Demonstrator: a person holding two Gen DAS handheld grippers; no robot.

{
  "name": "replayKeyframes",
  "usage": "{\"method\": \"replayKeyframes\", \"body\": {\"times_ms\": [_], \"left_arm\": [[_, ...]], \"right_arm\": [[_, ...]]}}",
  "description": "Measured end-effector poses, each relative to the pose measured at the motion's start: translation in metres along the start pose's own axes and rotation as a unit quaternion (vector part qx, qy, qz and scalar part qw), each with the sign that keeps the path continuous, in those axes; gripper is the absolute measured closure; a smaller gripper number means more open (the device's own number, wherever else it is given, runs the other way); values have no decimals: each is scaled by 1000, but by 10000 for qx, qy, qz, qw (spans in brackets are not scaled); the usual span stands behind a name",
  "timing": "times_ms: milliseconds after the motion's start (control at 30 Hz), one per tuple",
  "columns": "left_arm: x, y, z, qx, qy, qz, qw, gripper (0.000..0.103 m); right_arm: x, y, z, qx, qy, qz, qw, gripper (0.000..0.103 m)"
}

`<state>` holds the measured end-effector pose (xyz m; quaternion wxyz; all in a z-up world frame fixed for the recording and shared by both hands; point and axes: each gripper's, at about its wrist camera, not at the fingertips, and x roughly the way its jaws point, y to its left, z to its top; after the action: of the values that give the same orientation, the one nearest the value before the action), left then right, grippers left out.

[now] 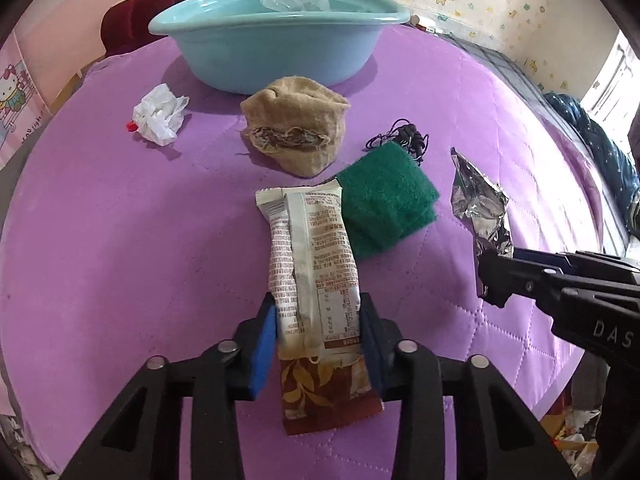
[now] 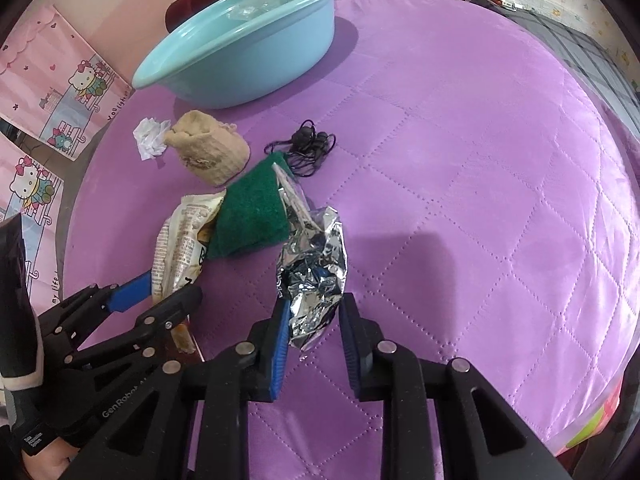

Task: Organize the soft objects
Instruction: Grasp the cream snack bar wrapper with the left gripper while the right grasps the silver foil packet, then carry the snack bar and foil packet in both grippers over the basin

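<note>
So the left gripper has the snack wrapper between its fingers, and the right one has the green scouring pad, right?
Not quite. The left gripper does have the snack wrapper, but the right gripper straddles the crumpled silver foil packet, as the right wrist view shows. The green scouring pad lies untouched.

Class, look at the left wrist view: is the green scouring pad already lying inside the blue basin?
No. The green scouring pad lies on the purple quilt, well in front of the blue basin.
</note>
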<state>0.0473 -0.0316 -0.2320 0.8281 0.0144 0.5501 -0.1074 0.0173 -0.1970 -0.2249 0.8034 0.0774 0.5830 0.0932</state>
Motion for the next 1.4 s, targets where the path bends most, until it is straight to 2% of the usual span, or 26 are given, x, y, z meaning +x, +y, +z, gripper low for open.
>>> {"method": "replayKeyframes", "body": {"times_ms": [233,633,900,1133,1400], "left_arm": [[-12,11,1,-51,-4,-81,10000,67],[-45,23,-6,-183,-296,-197,9992,68],[-69,28,8,-167,-571,-256,9979,68],[-88,27,26,-158,-812,-465,9955,68],[-101,24,50,57,-1028,-551,9932,70]], "right_arm": [[0,8,3,-88,11,32,10000,78],[-13,25,14,-303,-114,47,9995,78],[-24,34,23,-396,-314,54,9987,78],[-44,41,36,-471,-555,100,9973,78],[-60,47,56,-485,-840,150,9952,78]]}}
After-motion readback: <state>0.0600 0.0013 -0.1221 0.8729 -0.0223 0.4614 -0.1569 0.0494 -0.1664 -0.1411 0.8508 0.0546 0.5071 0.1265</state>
